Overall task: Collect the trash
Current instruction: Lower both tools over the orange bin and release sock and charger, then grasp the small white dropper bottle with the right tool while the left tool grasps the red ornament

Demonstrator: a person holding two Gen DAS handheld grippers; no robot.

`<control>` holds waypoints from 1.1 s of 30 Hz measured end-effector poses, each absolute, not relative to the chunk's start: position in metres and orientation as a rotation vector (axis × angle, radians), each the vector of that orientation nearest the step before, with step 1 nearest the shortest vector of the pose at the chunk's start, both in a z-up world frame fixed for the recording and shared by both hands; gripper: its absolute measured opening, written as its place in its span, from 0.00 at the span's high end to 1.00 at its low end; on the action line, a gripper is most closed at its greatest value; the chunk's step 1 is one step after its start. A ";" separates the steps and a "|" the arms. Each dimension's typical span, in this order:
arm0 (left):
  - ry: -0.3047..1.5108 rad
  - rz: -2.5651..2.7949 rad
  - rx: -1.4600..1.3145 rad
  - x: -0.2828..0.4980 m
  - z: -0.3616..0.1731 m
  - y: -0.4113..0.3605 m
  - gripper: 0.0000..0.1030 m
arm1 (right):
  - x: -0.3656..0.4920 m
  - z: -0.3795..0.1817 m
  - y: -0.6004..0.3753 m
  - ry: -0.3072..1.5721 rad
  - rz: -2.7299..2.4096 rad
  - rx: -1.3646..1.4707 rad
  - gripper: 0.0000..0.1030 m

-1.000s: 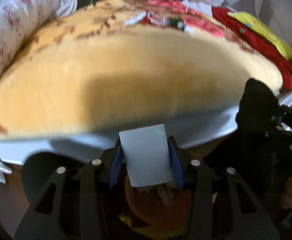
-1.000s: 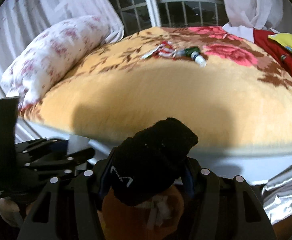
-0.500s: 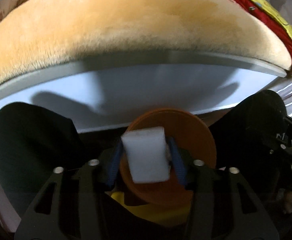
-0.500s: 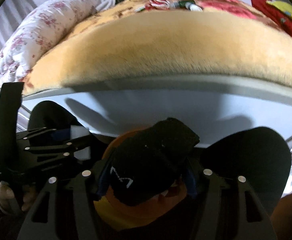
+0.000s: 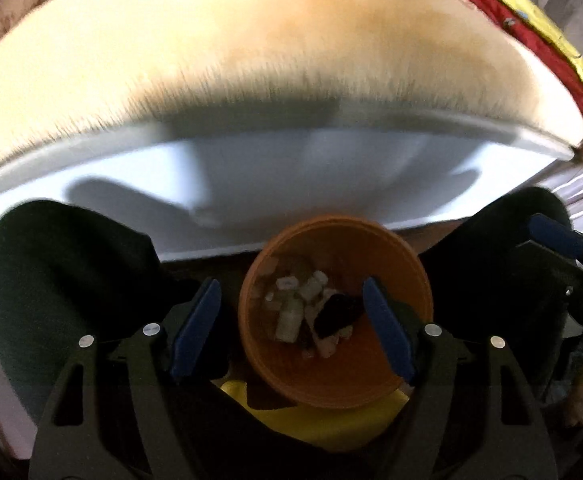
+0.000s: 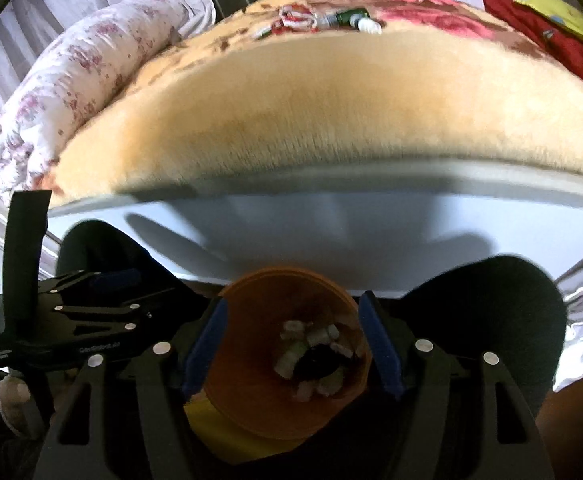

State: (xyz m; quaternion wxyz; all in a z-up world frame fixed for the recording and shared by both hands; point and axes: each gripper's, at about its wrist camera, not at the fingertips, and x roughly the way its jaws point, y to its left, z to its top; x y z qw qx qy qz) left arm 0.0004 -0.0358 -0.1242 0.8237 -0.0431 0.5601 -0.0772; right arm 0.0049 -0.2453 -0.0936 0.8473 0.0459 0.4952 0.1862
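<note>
- Clearly the drop-off step is in hand: both grippers hang over the orange bin (image 5: 333, 360), which sits on the floor just in front of the white bed base (image 5: 251, 184).
- Left gripper (image 5: 291, 322) has its jaws spread wide with nothing between them; the right gripper (image 6: 293, 344) is likewise spread and empty.
- Inside the bin lie pale scraps (image 5: 291, 304) and a dark lump (image 5: 337, 314) (a black rag or sock, I would guess; too blurred to be sure).
- More trash waits on the far side of the blanket (image 6: 331, 92): a red-and-white wrapper (image 6: 297, 18) and a green bottle (image 6: 351, 17) touching or nearly so.
- Next move, as I judge it, calls for lifting both grippers clear of the bin rim and reaching across the bed to that cluster.
- Little blocks the way; the floral pillow (image 6: 83, 76) sits well off to one side, the red cloth (image 6: 547, 28) to the other. The plush pile may snag a low approach.
</note>
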 end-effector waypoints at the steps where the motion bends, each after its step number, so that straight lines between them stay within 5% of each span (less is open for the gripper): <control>1: 1.169 -0.170 -0.096 0.000 -0.115 -0.033 0.30 | 0.006 -0.086 -0.247 1.030 0.401 0.105 0.35; 16: 0.838 -0.179 -0.032 0.069 -0.013 -0.037 0.23 | 0.144 0.007 -0.259 0.780 0.328 -0.021 0.30; 33: 0.869 -0.140 0.002 0.156 -0.021 -0.053 0.22 | 0.341 -0.057 -0.236 1.015 0.228 -0.063 0.44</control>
